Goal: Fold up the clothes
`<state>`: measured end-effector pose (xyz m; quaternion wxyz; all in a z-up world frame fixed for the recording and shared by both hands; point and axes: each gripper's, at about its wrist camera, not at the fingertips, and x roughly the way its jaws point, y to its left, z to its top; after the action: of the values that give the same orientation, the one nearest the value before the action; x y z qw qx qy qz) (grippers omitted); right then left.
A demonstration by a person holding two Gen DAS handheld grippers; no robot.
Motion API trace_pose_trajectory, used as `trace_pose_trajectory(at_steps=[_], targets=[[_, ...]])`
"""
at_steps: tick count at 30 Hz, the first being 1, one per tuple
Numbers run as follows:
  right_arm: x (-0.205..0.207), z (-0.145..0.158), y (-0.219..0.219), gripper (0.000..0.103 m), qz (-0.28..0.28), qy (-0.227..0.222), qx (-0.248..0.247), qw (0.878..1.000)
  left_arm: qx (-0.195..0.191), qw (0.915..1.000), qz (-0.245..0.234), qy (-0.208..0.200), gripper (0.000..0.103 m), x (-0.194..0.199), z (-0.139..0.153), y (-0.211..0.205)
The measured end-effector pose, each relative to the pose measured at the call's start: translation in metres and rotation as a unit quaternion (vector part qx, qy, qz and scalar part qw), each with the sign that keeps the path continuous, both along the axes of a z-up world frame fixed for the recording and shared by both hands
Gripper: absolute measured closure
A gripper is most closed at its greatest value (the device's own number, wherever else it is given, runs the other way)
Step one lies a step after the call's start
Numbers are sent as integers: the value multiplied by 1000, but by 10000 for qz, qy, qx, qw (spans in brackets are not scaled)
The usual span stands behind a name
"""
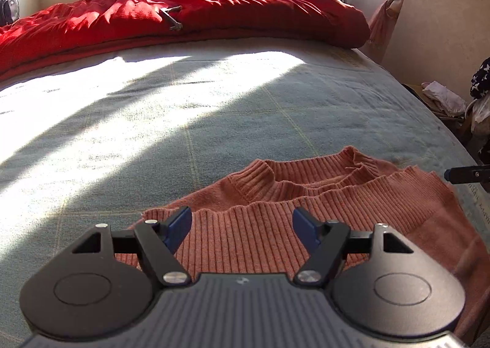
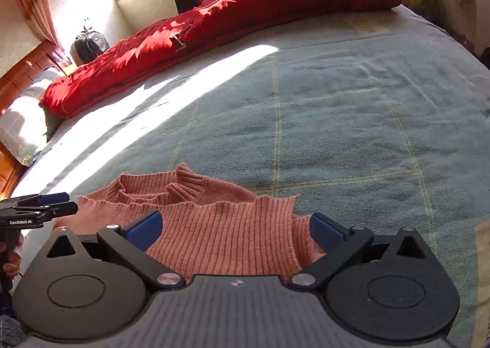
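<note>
Both the left tool (image 1: 242,225) and right tool (image 2: 235,230) hang wide open, holding nothing, over the folded salmon ribbed-knit sweater (image 1: 275,210) on the blue-grey bedspread (image 1: 183,121). Its wavy hem, lying loose near the collar, could spring back or get snagged by a finger.

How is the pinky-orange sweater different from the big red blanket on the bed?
The sweater is ribbed salmon-pink knit; the red blanket is smooth, bright red cloth. The sweater lies near both grippers; the blanket is bunched along the bed's far edge. The sweater looks smaller, the blanket long. Both rest on the blue-grey bedcover.
</note>
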<state>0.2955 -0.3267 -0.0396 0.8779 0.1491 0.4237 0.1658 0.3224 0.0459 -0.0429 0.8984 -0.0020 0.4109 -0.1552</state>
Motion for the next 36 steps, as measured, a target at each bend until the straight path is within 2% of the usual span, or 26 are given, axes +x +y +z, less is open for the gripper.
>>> trace_pose_trajectory(at_steps=[2, 6, 11, 15, 18, 20, 21, 22, 24, 27, 30, 31, 34, 36], targets=[[-4, -9, 10, 0, 138, 73, 72, 9999, -46, 10000, -17, 19, 30, -4, -1, -2], [-14, -26, 10, 0, -75, 236, -276, 9993, 30, 10000, -55, 64, 30, -10, -5, -5], [-42, -11, -19, 0, -848, -131, -254, 9960, 12, 9998, -184, 18, 30, -22, -6, -8], [-60, -9, -20, 0, -748, -343, 116, 9965, -5, 9993, -367, -86, 29, -35, -8, -10], [-60, -22, -13, 0, -749, -388, -247, 9961, 50, 9987, -475, -168, 29, -44, -12, -11], [-52, -37, -18, 0, -1099, -158, -643, 9917, 126, 9982, -527, -253, 29, -51, -15, -11], [-51, -40, -23, 0, -1250, -97, -685, 9897, 181, 9979, -542, -314, 29, -54, -15, -11], [-53, -40, -27, 0, -1357, -109, -676, 9884, 222, 9974, -567, -383, 29, -58, -14, -11], [-66, -27, -30, 0, -1251, -613, -295, 9898, 226, 9961, -660, -545, 29, -66, -10, -9], [-71, -19, -24, 0, -964, -947, 155, 9907, 35, 9945, -816, -661, 29, -72, -7, -7], [-54, -44, -19, 0, -962, -308, -3, 9949, -47, 9945, -806, -671, 28, -76, -7, -7], [-52, -50, -21, 2, -972, -251, -18, 9950, -22, 9945, -789, -683, 28, -77, -7, -7], [-67, -36, -17, 1, -1102, -638, -149, 9918, 0, 9938, -837, -738, 28, -85, -5, -3], [-77, -25, -11, 0, -1119, -957, -407, 9883, -1, 9933, -851, -776, 22, -91, -4, 0]])
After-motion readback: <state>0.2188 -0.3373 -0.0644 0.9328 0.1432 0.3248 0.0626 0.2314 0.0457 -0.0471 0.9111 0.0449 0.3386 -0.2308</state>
